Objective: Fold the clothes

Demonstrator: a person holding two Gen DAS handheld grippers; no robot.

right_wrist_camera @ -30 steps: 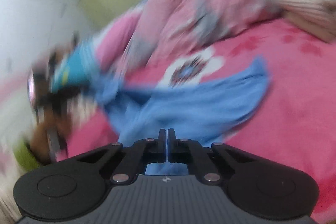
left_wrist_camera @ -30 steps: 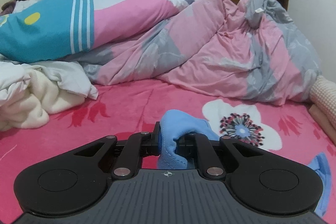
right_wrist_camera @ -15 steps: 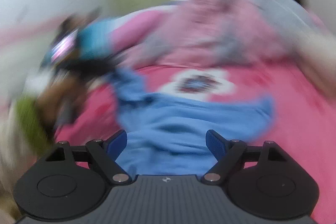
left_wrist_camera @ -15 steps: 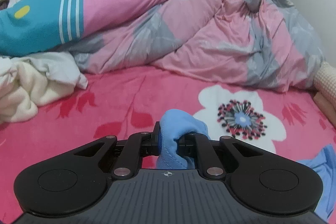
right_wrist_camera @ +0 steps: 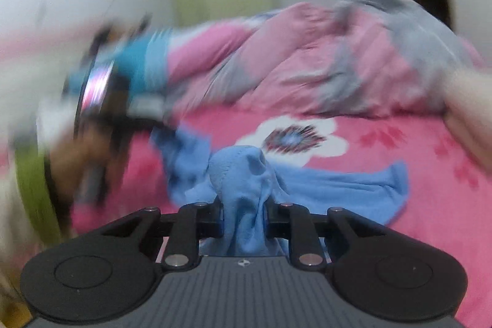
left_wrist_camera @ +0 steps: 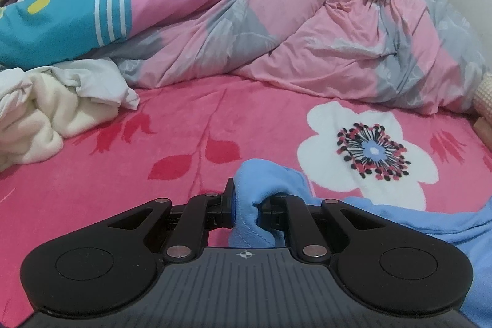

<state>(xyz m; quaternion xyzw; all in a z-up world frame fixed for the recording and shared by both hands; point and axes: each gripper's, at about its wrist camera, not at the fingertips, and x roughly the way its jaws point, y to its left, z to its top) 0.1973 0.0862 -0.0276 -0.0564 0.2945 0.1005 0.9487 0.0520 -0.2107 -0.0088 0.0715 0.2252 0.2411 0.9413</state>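
On the left: white and cream laundry [left_wrist_camera: 46, 109] heaped at the bed's edge, apart from the work. Behind, a rumpled pink and grey quilt [left_wrist_camera: 307, 36] along the far side, with a person lying under it at the far left, phone in hand.

Toward the middle: left gripper [left_wrist_camera: 247, 205] pinching a bunched fold of the blue garment [left_wrist_camera: 430, 220], jaws pressed on a thick wad of cloth, the stitched hem showing just below the fingers. Held low over the pink flowered bedspread [left_wrist_camera: 153, 143], with the rest of the cloth trailing off to the right along the bed.

Further right, in the blurred right wrist view: right gripper [right_wrist_camera: 244, 217] likewise clamped on a gathered hump of the same blue garment [right_wrist_camera: 338, 183], cloth rising above the jaws in a soft peak. Remainder of the piece spread flat beyond, a tail reaching right near the white flower print.

Handling, judged by the look: light, limp and fleecy, no stiffness at all; sags and bunches wherever unsupported, so no edge stays straight unless pulled taut between two holds. Not fragile, not slippery; nap likely to cling to the plush bedspread and drag rather than slide. Best taken at corners or along the hem, a single layer each side, well apart, rather than mid-cloth wads like these. Fold stage not settled by this view.
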